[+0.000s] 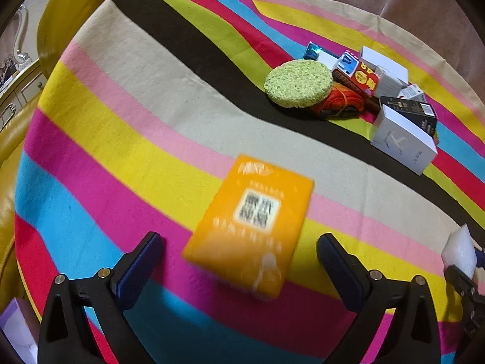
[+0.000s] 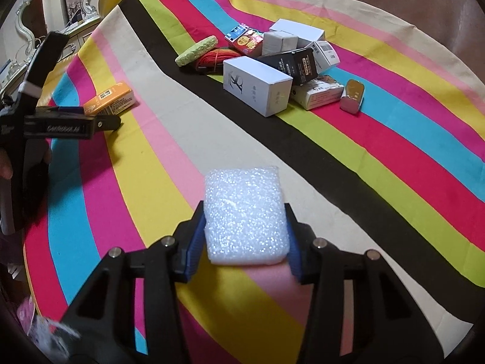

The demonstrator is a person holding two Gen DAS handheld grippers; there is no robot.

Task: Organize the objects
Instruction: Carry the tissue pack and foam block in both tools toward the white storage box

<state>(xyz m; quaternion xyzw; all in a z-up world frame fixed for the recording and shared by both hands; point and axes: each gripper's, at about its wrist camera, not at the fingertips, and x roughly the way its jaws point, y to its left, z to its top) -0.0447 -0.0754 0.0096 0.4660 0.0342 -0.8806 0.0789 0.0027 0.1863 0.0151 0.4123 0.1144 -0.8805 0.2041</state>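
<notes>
An orange box point(image 1: 248, 224) lies flat on the striped tablecloth point(image 1: 121, 127), blurred in the left wrist view. My left gripper point(image 1: 239, 254) stands open, its fingers apart on either side of the box's near end and clear of it. In the right wrist view the same orange box point(image 2: 110, 101) rests just beyond the left gripper point(image 2: 106, 123). My right gripper point(image 2: 245, 233) is shut on a white foam block point(image 2: 245, 212), with the pads pressing both its sides. The foam block point(image 1: 459, 250) also shows at the right edge of the left wrist view.
A pile sits at the far right: a round green sponge point(image 1: 298, 83), a red string bundle point(image 1: 342, 100), a white box point(image 2: 257, 85), a black box point(image 2: 294, 63), a small gold-topped packet point(image 2: 353, 95) and several more cartons. Yellow chairs point(image 1: 69, 9) stand beyond the table's left edge.
</notes>
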